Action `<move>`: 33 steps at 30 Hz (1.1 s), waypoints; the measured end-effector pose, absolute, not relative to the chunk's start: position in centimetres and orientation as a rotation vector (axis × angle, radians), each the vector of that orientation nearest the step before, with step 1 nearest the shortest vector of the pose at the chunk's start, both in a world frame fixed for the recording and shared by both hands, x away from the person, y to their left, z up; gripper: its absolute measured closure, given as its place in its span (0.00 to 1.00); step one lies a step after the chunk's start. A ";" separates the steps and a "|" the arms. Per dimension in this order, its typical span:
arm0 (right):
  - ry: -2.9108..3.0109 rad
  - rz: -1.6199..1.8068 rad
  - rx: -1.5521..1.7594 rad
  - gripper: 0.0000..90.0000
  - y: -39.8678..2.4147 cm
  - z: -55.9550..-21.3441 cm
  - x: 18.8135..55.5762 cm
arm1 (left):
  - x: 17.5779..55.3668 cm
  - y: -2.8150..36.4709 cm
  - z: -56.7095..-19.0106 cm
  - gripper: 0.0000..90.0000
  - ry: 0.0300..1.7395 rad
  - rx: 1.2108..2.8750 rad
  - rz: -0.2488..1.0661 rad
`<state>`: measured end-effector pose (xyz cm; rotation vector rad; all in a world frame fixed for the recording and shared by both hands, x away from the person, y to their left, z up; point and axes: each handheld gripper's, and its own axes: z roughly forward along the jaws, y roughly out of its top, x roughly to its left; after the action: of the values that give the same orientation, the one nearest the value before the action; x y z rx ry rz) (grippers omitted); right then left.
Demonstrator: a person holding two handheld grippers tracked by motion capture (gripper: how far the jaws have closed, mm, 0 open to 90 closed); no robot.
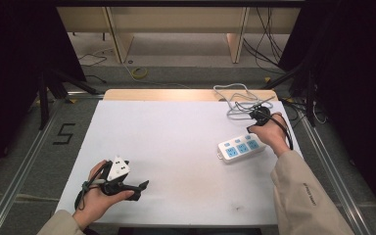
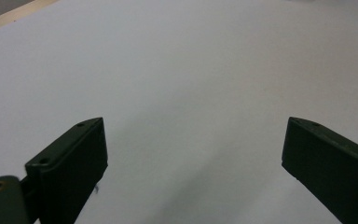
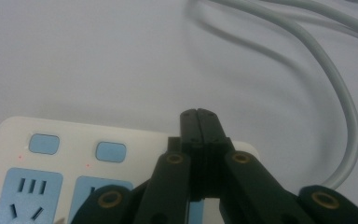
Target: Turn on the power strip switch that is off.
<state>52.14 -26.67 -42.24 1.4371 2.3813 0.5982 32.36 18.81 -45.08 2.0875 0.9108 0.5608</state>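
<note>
On the white table a white power strip with pale blue sockets lies toward the right side, its long body set at a slight slant, and its grey cord runs off in loose loops toward the far right corner of the table. The right gripper is held by the person's right hand just above the far end of the strip; in the right gripper view its two black jaws stand pressed together with nothing between them, their tips hovering over the strip's edge near the last of the blue switch buttons (whether the tips actually touch the plastic cannot be told). In that same view the cord curves away across the table to the right of the jaws. The left gripper lies well apart from the strip, near the front left corner, gripped in the person's left hand, with its grey three-cornered plate on top. In the left gripper view its jaws stand wide, one at each side of the view, with bare white table between them and nothing held.
</note>
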 end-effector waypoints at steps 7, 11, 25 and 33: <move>2.398 0.583 1.442 1.00 -26.4 -42.4 52.2 | 32.4 18.8 -45.1 0.07 0.910 2.088 0.561; 2.410 0.574 1.441 1.00 -26.3 -42.5 52.3 | 32.4 18.8 -45.1 0.07 0.910 2.087 0.560; 2.442 0.542 1.457 1.00 -26.3 -42.7 52.3 | 32.4 18.8 -45.1 0.07 0.911 2.087 0.559; 2.452 0.532 1.463 1.00 -26.3 -42.8 52.3 | 32.4 18.8 -45.1 0.07 0.911 2.087 0.559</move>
<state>52.33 -26.30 -42.81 1.4628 2.4518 0.5319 32.39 18.79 -45.10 2.0868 0.9110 0.5589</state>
